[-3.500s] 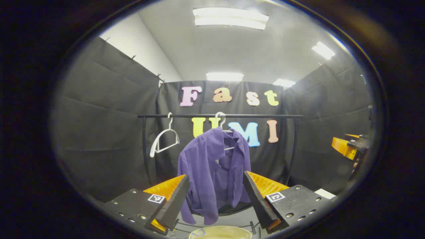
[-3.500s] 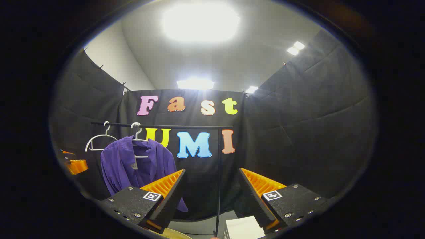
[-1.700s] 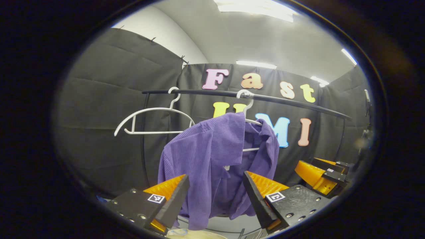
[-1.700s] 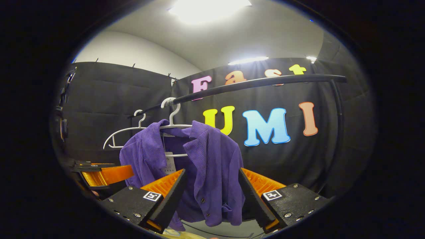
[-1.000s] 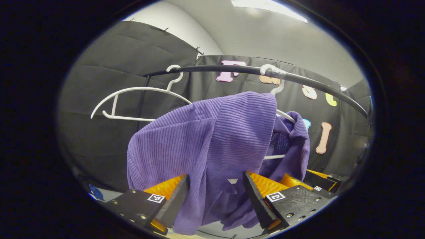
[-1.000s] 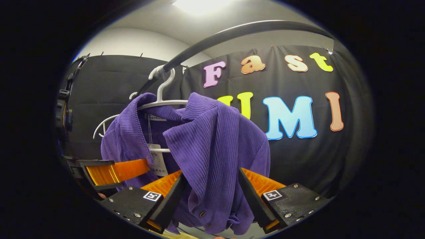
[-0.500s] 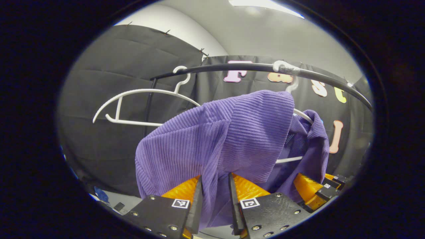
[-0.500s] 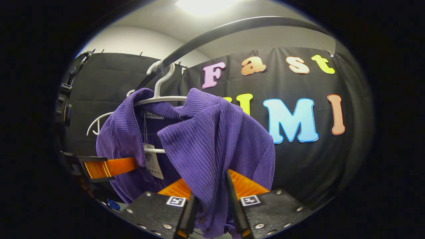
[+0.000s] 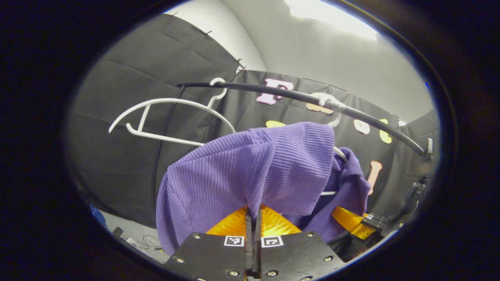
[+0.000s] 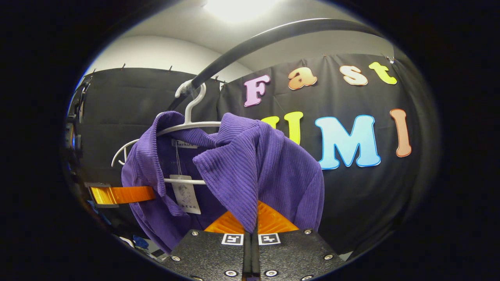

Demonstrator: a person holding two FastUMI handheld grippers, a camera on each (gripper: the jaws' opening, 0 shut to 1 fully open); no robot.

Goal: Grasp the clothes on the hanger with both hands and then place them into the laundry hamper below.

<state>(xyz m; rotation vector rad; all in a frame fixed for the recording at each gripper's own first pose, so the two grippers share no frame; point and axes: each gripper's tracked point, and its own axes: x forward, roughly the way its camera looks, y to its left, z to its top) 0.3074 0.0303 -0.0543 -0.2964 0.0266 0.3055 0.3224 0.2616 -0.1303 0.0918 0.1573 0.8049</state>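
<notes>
A purple ribbed shirt [image 9: 250,171] hangs on a white hanger [image 9: 332,105] from the black rail [image 9: 273,89]. My left gripper [image 9: 253,212] is shut on a fold at the shirt's shoulder, with cloth draped over both fingers. In the right gripper view the same shirt [image 10: 281,164] hangs open-fronted on its hanger [image 10: 191,117], a paper tag [image 10: 185,195] dangling inside. My right gripper [image 10: 254,214] is shut on the front panel just below the collar. My left gripper's fingers [image 10: 125,194] reach into the shirt's far side. My right gripper's fingers [image 9: 349,222] show beyond the shirt.
An empty white hanger [image 9: 168,107] hangs on the rail to the left of the shirt. The rail [image 10: 273,35] arches close overhead in the right gripper view. The rail's upright post [image 9: 162,148] stands behind the empty hanger. Small items lie on the floor [image 9: 129,238].
Both grippers moved up to the shirt and went from open to shut on its fabric. The shirt's shoulder and front panel are now bunched between the fingers.
</notes>
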